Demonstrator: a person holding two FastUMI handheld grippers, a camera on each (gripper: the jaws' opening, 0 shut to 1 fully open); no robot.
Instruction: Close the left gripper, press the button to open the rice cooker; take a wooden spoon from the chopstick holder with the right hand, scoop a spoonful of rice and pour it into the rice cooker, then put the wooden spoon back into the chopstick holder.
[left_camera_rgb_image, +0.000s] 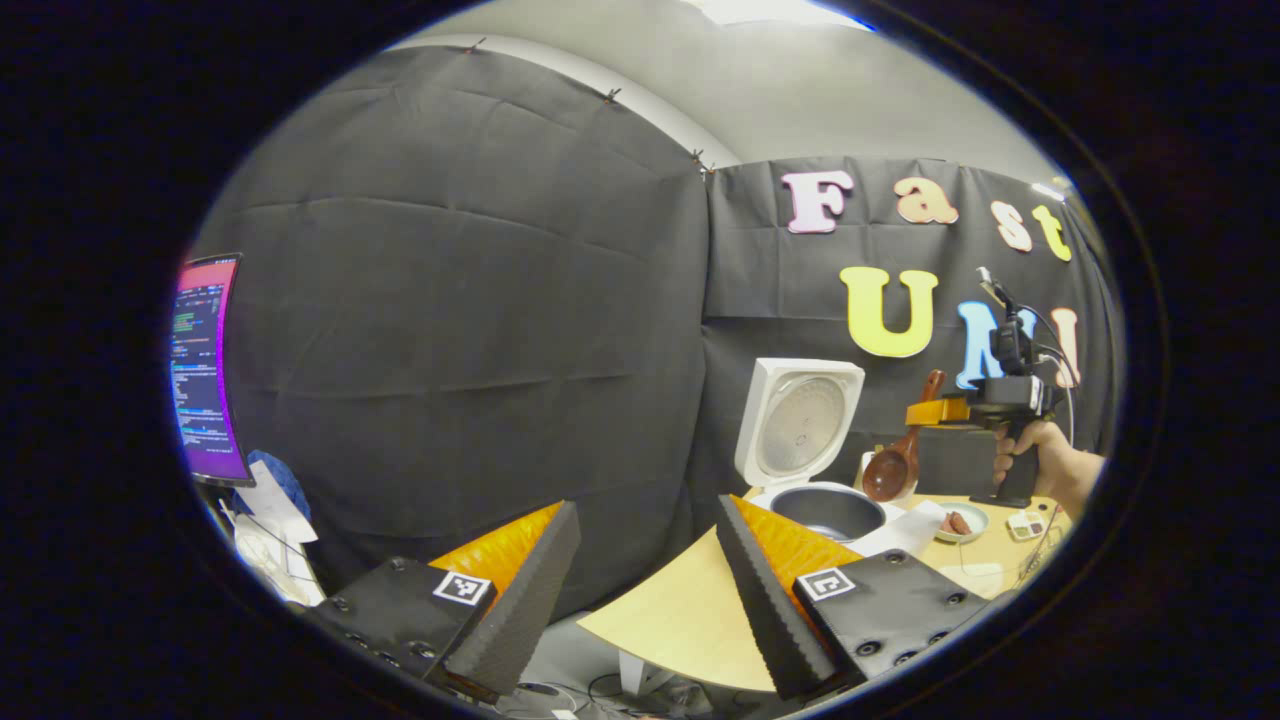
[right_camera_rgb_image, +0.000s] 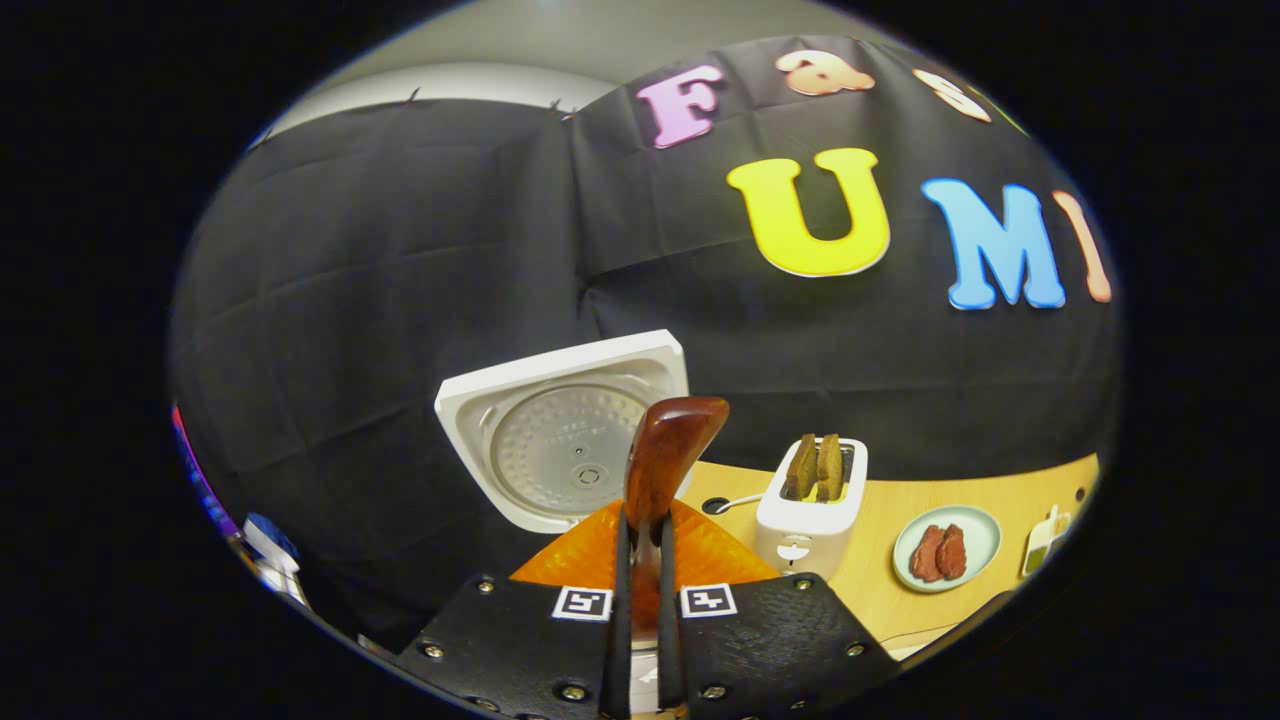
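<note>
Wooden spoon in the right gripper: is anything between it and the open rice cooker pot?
Nothing visible. The right gripper holds the wooden spoon beside the rice cooker, whose lid is up, the inner pot uncovered.

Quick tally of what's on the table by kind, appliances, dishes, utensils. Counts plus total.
Appliances: 2, rice cooker with its lid up, toaster with bread in its slots
Dishes: 1, plate with meat slices
Utensils: 1, wooden spoon, clamped in the right gripper
Total: 4
</note>
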